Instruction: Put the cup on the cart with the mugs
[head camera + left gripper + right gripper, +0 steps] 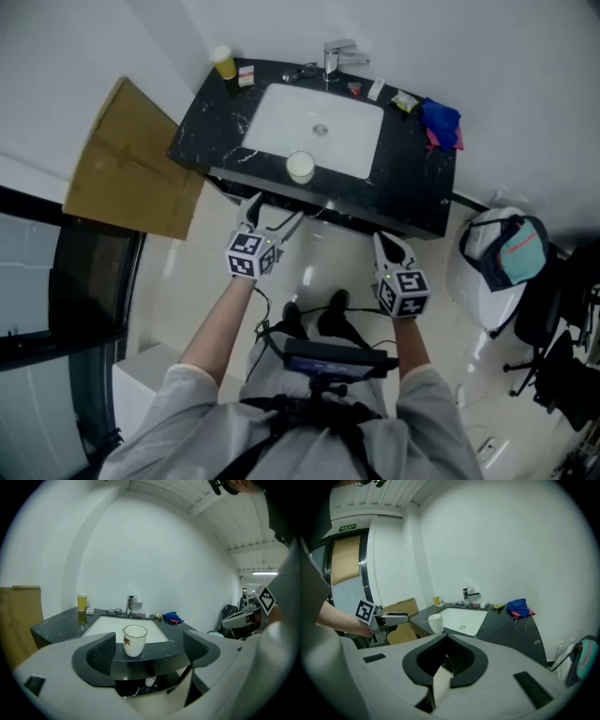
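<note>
Cup [300, 166] sits by the sink [281, 122]; glass [223, 62] holds yellow liquid.

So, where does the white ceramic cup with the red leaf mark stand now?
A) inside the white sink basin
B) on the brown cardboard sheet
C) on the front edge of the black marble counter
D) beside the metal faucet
C: the white ceramic cup with the red leaf mark stands upright on the front edge of the black marble counter, just in front of the white sink basin, not inside it.
</note>
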Available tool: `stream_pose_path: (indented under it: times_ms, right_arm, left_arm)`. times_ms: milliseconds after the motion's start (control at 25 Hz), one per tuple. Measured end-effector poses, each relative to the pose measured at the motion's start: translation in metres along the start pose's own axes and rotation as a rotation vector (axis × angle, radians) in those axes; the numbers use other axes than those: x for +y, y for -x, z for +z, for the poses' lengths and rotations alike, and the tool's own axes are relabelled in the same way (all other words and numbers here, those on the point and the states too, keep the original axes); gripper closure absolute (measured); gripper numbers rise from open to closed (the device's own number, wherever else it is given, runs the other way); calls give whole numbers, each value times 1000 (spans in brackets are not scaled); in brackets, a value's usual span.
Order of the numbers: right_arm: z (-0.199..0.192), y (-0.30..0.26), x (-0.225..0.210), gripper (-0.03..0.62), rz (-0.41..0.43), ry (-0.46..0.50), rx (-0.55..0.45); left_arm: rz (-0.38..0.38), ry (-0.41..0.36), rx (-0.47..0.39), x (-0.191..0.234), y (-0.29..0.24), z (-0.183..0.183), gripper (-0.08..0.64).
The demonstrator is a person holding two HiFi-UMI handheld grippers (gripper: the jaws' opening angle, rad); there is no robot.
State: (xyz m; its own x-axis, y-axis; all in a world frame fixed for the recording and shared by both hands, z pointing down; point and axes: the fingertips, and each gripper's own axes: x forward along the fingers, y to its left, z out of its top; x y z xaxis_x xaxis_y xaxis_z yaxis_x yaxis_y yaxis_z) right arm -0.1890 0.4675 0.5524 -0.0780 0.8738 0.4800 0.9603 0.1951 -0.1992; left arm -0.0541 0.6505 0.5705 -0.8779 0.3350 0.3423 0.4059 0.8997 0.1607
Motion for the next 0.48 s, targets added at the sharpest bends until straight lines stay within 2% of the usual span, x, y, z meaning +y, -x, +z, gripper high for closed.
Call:
stream_pose_path:
  times_ms: [160, 280, 400, 480]
  right_arm:
    - [11, -17, -11, 584, 56, 27, 4]
    - [10, -31, -12, 584, 85, 55, 25]
    - [16, -48, -11, 584, 92, 65, 19]
    - [21, -63, -16, 584, 78, 60, 12]
  left_arm:
    - [32, 0, -4, 5, -27, 4, 94]
    - [42, -38, 22, 6, -42, 2, 94]
    - [46, -82, 44, 14, -59, -2, 94]
    - [56, -73, 52, 24, -72, -6, 94]
